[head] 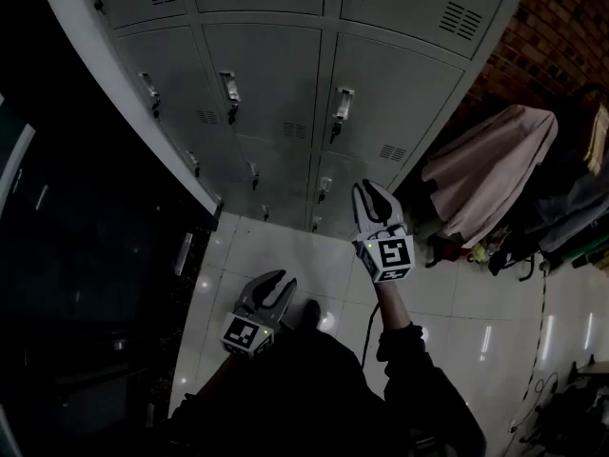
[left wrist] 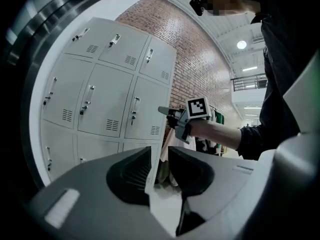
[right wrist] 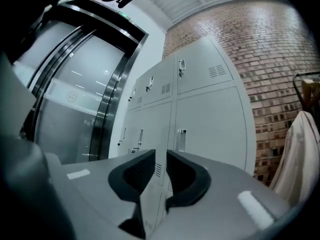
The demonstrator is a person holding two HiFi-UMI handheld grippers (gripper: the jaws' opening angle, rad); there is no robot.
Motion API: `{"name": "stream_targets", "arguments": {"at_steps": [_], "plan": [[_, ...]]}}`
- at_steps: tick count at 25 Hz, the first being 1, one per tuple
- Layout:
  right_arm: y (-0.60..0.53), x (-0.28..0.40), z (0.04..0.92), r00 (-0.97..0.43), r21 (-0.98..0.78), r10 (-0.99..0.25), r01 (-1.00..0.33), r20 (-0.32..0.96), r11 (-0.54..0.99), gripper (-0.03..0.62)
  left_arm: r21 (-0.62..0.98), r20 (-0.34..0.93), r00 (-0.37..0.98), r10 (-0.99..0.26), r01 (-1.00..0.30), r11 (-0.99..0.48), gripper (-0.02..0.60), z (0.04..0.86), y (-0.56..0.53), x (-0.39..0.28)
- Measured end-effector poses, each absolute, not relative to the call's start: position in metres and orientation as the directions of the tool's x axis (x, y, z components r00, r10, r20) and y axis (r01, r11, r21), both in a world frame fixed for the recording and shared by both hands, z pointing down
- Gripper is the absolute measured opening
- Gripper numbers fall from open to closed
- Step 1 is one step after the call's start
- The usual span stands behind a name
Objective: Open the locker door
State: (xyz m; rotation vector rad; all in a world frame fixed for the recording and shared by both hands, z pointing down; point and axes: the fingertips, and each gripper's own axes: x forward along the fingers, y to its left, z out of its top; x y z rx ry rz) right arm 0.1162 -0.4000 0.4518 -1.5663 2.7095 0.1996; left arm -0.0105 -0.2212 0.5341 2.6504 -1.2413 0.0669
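Note:
A bank of grey lockers [head: 276, 74] fills the top of the head view, each door with a small metal handle [head: 341, 110]. My right gripper [head: 374, 196] is raised in front of the lower doors, apart from them, its tips nearly touching and nothing between them. In the right gripper view its jaws [right wrist: 160, 156] point at a locker door [right wrist: 210, 129] with a handle [right wrist: 181, 140]. My left gripper [head: 283, 282] hangs lower over the floor, shut and empty. In the left gripper view [left wrist: 159, 156] it faces the lockers [left wrist: 107, 104] and the right gripper [left wrist: 167, 112].
A brick wall [head: 561, 27] stands right of the lockers. Clothes [head: 495, 169] hang on a rack at the right. A dark glass front with steel frames [head: 57, 255] runs along the left. White floor tiles [head: 314, 265] lie below, with a cable [head: 542, 322] at the right.

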Motion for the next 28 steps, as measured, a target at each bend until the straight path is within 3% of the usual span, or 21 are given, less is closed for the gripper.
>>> {"name": "stream_targets", "arguments": {"at_steps": [8,15,16,18,21,23,28], "plan": [[-0.522,0.078,0.447,-0.527,0.15,-0.849,-0.843,-0.038,0.517,0.055,0.19,0.13,0.612,-0.78,-0.788,-0.586,0.124,0.535,-0.288,-0.022],[-0.595,0.061,0.445,-0.427,0.129,-0.904,-0.898,-0.025,0.421,0.057,0.151,0.09,0.618,-0.781,-0.784,-0.602,0.124,0.516,-0.35,-0.044],[-0.598,0.064,0.444,-0.403,0.133,-0.915,-0.909,-0.035,0.395,0.013,0.149,0.087,0.616,-0.783,-0.785,-0.601,0.124,0.514,-0.357,-0.046],[-0.599,0.066,0.443,-0.379,0.133,-0.924,-0.92,-0.059,0.369,0.002,0.15,0.086,0.615,-0.784,-0.786,-0.6,0.124,0.513,-0.365,-0.05],[-0.598,0.061,0.443,-0.366,0.135,-0.928,-0.925,-0.069,0.355,0.022,0.151,0.092,0.619,-0.78,-0.783,-0.604,0.124,0.517,-0.367,-0.049],[-0.596,0.059,0.445,-0.363,0.138,-0.929,-0.926,-0.069,0.351,0.083,0.154,0.1,0.623,-0.776,-0.78,-0.606,0.124,0.52,-0.364,-0.046],[-0.597,0.067,0.442,-0.35,0.12,-0.932,-0.933,-0.096,0.338,0.071,0.157,0.105,0.604,-0.79,-0.795,-0.587,0.124,0.521,-0.351,-0.044]]}}
